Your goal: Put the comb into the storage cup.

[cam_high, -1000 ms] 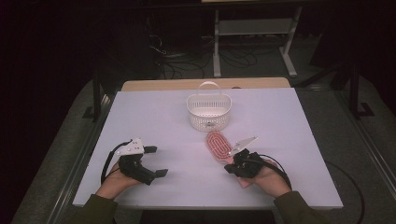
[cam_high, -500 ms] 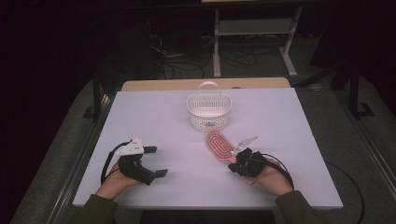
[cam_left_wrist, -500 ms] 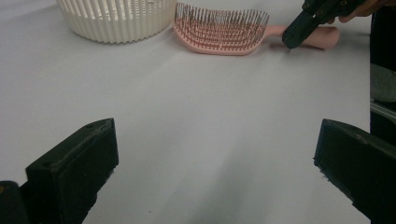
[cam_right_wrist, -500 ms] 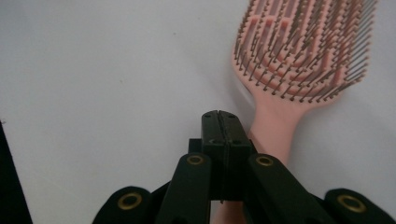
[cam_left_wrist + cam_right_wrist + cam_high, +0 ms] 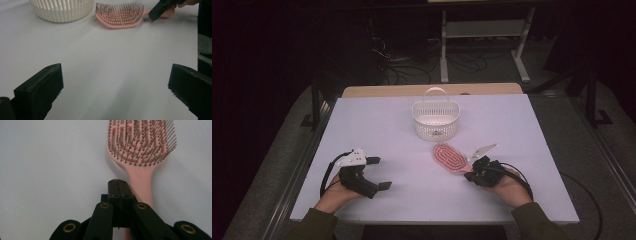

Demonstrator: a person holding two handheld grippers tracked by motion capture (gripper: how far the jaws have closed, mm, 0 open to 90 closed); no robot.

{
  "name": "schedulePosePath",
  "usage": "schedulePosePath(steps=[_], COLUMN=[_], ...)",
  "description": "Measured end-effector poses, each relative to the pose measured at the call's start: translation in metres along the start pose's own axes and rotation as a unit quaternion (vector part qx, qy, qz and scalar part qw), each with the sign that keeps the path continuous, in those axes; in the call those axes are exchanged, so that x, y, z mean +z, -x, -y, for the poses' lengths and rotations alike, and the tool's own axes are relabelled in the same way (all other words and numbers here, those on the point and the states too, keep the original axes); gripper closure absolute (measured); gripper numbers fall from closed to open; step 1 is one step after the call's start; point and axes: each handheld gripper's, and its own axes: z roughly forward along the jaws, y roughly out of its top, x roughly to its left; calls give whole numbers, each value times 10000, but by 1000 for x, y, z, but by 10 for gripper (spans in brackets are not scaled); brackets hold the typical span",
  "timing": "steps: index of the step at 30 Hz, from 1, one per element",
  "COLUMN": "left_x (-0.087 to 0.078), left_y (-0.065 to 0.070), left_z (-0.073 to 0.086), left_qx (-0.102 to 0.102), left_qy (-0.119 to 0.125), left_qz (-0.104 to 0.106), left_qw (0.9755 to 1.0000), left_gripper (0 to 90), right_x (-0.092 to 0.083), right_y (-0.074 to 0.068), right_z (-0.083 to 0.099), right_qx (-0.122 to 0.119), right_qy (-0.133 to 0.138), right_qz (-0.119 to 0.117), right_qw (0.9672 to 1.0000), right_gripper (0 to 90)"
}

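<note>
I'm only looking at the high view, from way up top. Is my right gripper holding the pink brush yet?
Observer: No. In the right gripper view, the right gripper has its jaws shut flat against each other, and the pink brush lies beside them with its handle outside the jaws.
Operator: Which way do the pokey bits point?
Observer: Up. The left gripper view shows the bristles from the side, standing away from the table.
Operator: What about my left gripper?
Observer: The left gripper has its jaws wide open, with bare table between them.
</note>
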Motion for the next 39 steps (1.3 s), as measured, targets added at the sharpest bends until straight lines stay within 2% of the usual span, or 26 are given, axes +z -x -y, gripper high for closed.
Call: schedulePosePath(steps=[4, 9, 14, 19, 25, 26, 27, 31, 34, 35, 36, 38, 39], left_x=[0, 0, 0, 0, 0, 0, 0, 0, 0, 0, 0, 0, 0], left_y=[0, 0, 0, 0, 0, 0, 0, 0, 0, 0, 0, 1, 1], left_z=[0, 0, 0, 0, 1, 1, 1, 1, 1, 1, 1, 1, 1], left_qx=[1, 7, 21, 21, 21, 21, 25, 15, 8, 8, 12, 17, 17], left_qy=[-2, -7, -18, -32, -37, -37, -40, -26, -24, -24, -27, -41, -43], left_qz=[6, 3, 1, 6, 6, 6, 6, -2, 1, 1, 2, 3, 3], left_qw=[10000, 10000, 10000, 10000, 10000, 10000, 10000, 10000, 10000, 10000, 10000, 10000, 10000], left_gripper=[0, 0, 0, 0, 0, 0, 0, 0, 0, 0, 0, 0, 0], right_x=[-2, -2, -7, -21, -36, -36, -40, -45, -47, -47, -48, -48, -48], right_y=[3, 4, 5, 8, 14, 14, 16, 19, 22, 22, 24, 24, 25], right_z=[2, 2, 2, 5, 10, 10, 14, 22, 28, 28, 32, 34, 36], right_qx=[65, 21, 71, 140, 314, 314, 373, 483, 485, 485, 523, 506, 496], right_qy=[14, 24, 190, 562, 984, 984, 1075, 1181, 1280, 1280, 1336, 1355, 1358], right_qz=[-6, -34, -122, -186, -54, -54, -10, 165, 223, 223, 271, 275, 268], right_qw=[10000, 10000, 9997, 9981, 9946, 9946, 9935, 9917, 9903, 9903, 9893, 9891, 9891], right_gripper=[892, 891, 876, 764, 602, 602, 528, 399, 306, 306, 231, 196, 149])
